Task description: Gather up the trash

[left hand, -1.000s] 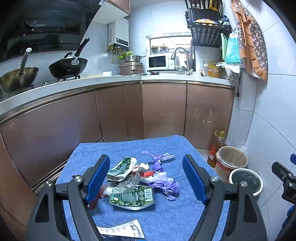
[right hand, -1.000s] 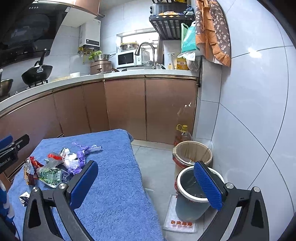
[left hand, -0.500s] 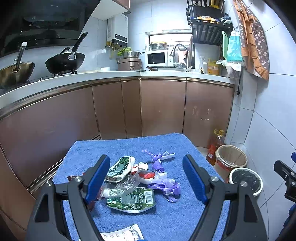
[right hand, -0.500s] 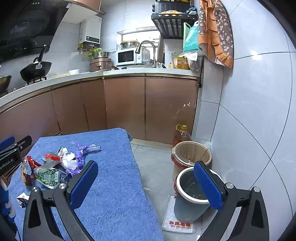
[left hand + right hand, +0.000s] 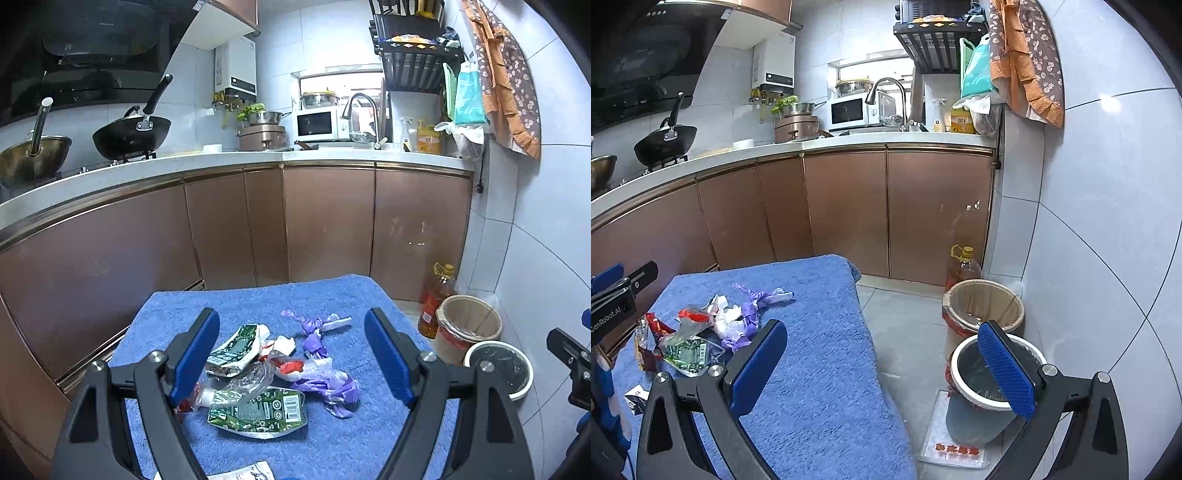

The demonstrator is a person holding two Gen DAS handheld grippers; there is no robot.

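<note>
A deep blue towel (image 5: 332, 439) covers the worktop, strewn with a green printed packet (image 5: 258, 408), a second green-and-white packet (image 5: 236, 349), purple plastic scraps (image 5: 325, 387), a red-and-white wrapper (image 5: 291, 367) and a dark red wrapper (image 5: 652, 332). Both the left tool (image 5: 291, 354) and the right tool (image 5: 882, 365) are black with blue pads. Behind, copper-brown cabinet doors (image 5: 328, 221) run beneath a white counter (image 5: 221, 158). A white-rimmed bin (image 5: 990, 391) with a dark liner stands by a tan bin (image 5: 982, 306) and an amber oil bottle (image 5: 962, 267). An orange and brown floral cloth (image 5: 1027, 55) hangs on pale grey tiles (image 5: 1089, 221).
</note>
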